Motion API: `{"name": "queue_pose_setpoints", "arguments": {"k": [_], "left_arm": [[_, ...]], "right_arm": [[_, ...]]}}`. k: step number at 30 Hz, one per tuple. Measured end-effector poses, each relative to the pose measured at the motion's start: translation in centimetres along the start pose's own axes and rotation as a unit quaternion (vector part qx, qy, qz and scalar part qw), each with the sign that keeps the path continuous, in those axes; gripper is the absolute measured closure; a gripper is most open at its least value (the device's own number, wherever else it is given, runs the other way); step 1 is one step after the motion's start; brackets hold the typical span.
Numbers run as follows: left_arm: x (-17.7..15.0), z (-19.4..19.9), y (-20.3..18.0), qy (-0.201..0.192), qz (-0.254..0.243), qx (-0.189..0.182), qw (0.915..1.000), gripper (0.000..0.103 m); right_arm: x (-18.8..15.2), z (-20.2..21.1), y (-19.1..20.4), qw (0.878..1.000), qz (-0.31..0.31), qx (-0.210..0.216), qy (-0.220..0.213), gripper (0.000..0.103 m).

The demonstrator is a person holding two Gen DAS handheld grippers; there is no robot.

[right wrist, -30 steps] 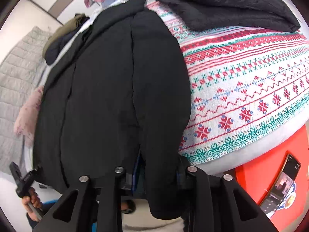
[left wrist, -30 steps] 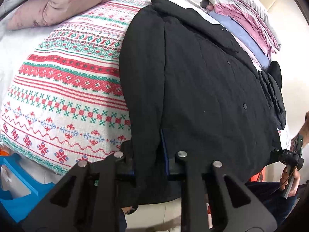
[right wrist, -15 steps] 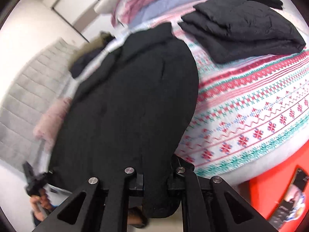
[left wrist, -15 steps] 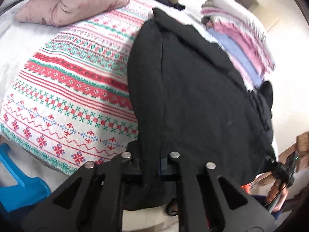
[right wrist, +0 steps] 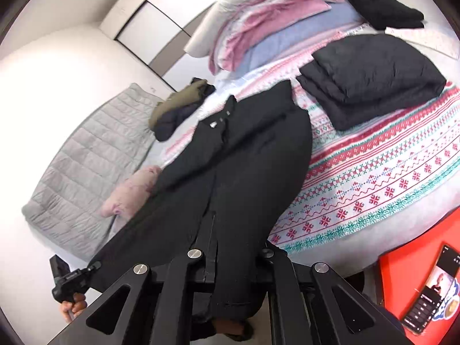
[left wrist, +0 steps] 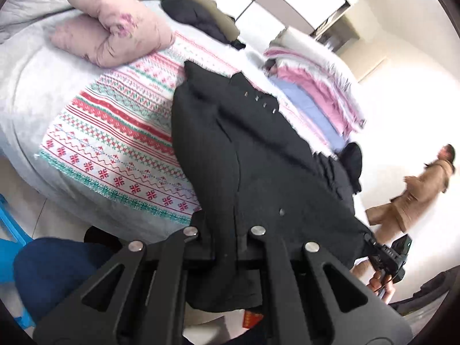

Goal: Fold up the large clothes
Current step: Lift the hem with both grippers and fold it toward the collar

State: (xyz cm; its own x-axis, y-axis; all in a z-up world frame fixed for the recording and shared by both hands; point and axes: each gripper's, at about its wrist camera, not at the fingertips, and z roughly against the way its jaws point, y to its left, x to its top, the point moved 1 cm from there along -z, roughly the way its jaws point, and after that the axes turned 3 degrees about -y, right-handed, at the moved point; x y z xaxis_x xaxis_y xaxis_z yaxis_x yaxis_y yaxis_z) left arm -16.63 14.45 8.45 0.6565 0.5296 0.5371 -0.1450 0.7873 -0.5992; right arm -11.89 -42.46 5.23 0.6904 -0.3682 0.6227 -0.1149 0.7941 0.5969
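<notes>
I have the left tool [left wrist: 225,243] clamped on the hem of the black coat [left wrist: 258,155], its jaws drawn narrow with the dark cloth pinched between them and a flap hanging below. My right tool [right wrist: 230,264] is likewise closed on the coat's [right wrist: 230,178] other hem corner, fabric bunched between the jaws; both have just been closing onto the cloth. The coat stretches from the two tools up across the bed, its collar end lying on the patterned blanket [left wrist: 115,143] with red and green bands, its hem end lifted off the edge. In the left view I see small metal snaps near the collar and one lower down, but no label that I can read. Beside the coat lie a folded black garment [right wrist: 373,77], a stack of pink, blue and white bedding [right wrist: 258,28] and a pink pillow [left wrist: 112,37]. A phone [right wrist: 434,290] rests on a red surface [right wrist: 402,264] at the right; its screen is lit, but the writing is too small to read.
</notes>
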Motion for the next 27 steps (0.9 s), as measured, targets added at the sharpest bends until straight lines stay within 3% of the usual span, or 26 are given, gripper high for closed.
{"name": "queue_pose_setpoints", "arguments": {"k": [6, 10, 18, 27], "left_arm": [[-0.7, 0.0, 2.2, 0.028, 0.047, -0.010, 0.9984, 0.095], [0.1, 1.3, 3.3, 0.020, 0.061, -0.030, 0.9975, 0.095], [2.9, -2.4, 4.9, 0.032, 0.089, -0.008, 0.9955, 0.096], [9.0, -6.1, 2.9, 0.003, 0.096, -0.002, 0.9954, 0.096]], "right_arm": [[-1.8, 1.3, 0.3, 1.000, -0.019, 0.012, 0.005, 0.094], [-1.7, 2.2, 0.4, 0.999, -0.028, 0.018, -0.013, 0.094], [2.2, -3.4, 1.1, 0.999, -0.027, 0.016, -0.016, 0.094], [7.4, -7.6, -1.1, 0.996, -0.067, 0.030, -0.045, 0.094]]}}
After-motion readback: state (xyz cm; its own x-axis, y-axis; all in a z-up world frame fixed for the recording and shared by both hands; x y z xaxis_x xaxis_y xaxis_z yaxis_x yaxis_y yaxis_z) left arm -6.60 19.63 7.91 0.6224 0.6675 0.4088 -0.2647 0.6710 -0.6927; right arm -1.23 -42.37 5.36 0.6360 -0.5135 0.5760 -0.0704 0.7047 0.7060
